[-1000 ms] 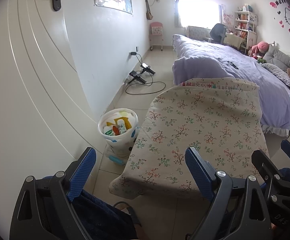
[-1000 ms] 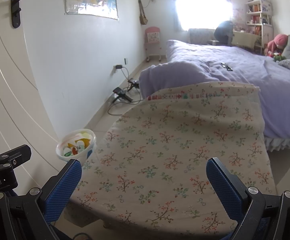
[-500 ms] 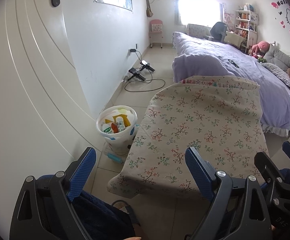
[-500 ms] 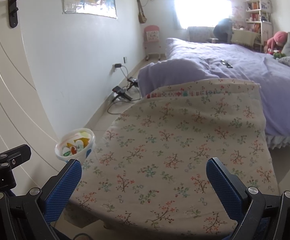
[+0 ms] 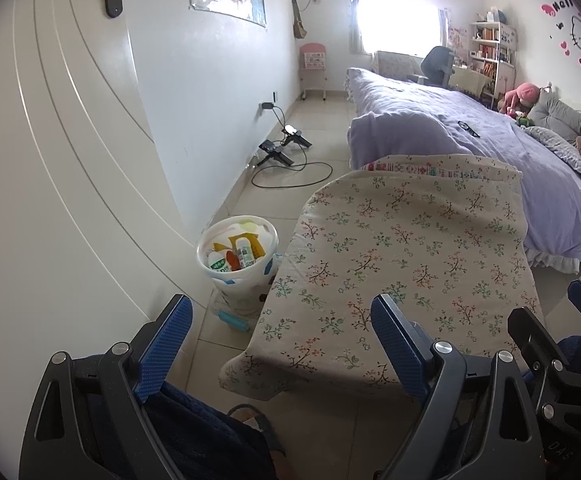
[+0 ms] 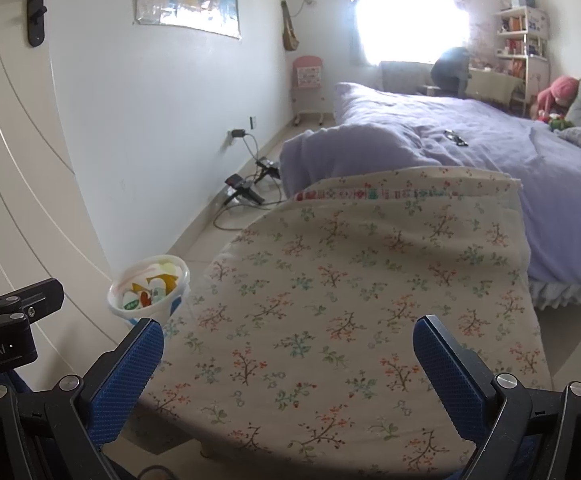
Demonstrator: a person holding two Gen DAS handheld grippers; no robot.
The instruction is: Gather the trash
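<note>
A white trash bin (image 5: 237, 258) holding bottles and wrappers stands on the floor between the white door and a table with a floral cloth (image 5: 402, 268); the right wrist view shows the bin (image 6: 149, 292) at lower left. My left gripper (image 5: 278, 340) is open and empty, held low in front of the bin and the table's near left corner. My right gripper (image 6: 288, 364) is open and empty too, above the near end of the floral cloth (image 6: 354, 300). No loose trash shows on the cloth.
A white door (image 5: 50, 160) fills the left side. A purple bed (image 5: 470, 148) lies beyond the table. Chargers and a cable (image 5: 290, 160) lie on the tiled floor by the wall. A small blue object (image 5: 232, 320) sits at the bin's base. Dark blue clothing (image 5: 194, 436) is below.
Both grippers have drawn back slightly, so the bin and table sit a little farther off. Both stay open and empty.
</note>
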